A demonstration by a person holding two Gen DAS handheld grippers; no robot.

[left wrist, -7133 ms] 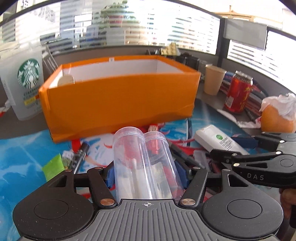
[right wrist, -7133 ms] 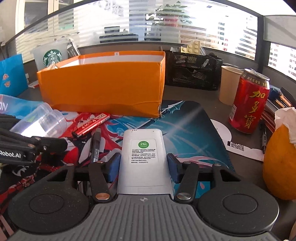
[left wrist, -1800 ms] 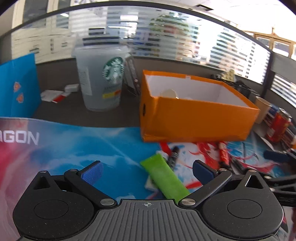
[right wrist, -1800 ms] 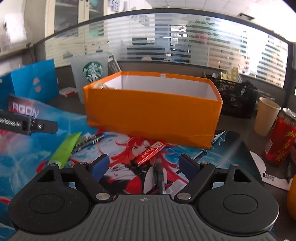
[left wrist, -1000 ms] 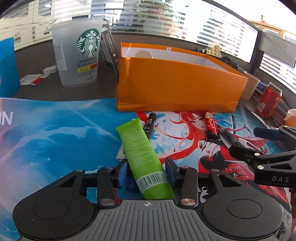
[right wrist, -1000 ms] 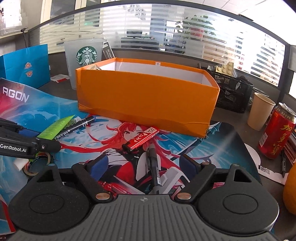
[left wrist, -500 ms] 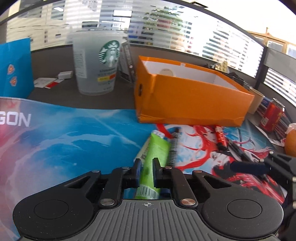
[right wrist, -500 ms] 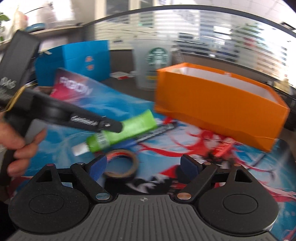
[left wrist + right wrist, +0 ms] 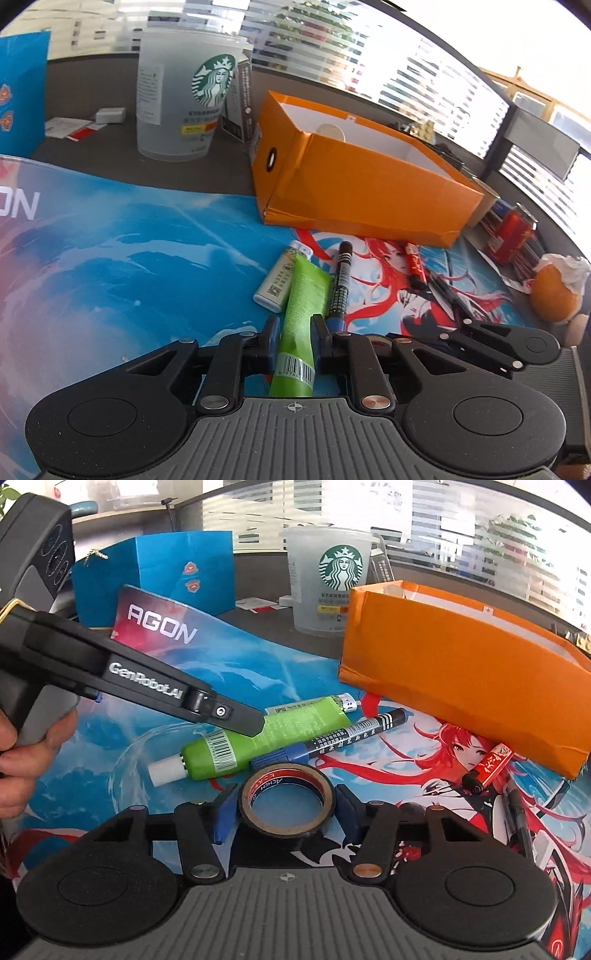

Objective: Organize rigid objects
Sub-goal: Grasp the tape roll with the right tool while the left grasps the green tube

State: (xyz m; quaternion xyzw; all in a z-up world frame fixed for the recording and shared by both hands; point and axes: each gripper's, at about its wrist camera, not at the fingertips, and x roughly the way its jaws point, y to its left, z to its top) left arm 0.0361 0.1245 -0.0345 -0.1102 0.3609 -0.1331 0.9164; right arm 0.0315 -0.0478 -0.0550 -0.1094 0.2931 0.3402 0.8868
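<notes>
Tilting downward, left gripper point(image 9: 293, 338) on green tube point(image 9: 301, 314)

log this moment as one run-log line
left hand-held gripper: shut on green tube | right hand-held gripper: closing around tape roll | orange box: behind

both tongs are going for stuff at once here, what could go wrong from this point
1. The left tongs pinch the soft green tube near its capped end; it could sag or slip when lifted, and their jaws are opening slightly.
2. The black marker lies against the tube, so lifting may drag or roll it.
3. The right tongs are closing around the tape roll, close beside the tube and left tongs; the two could bump.
</notes>
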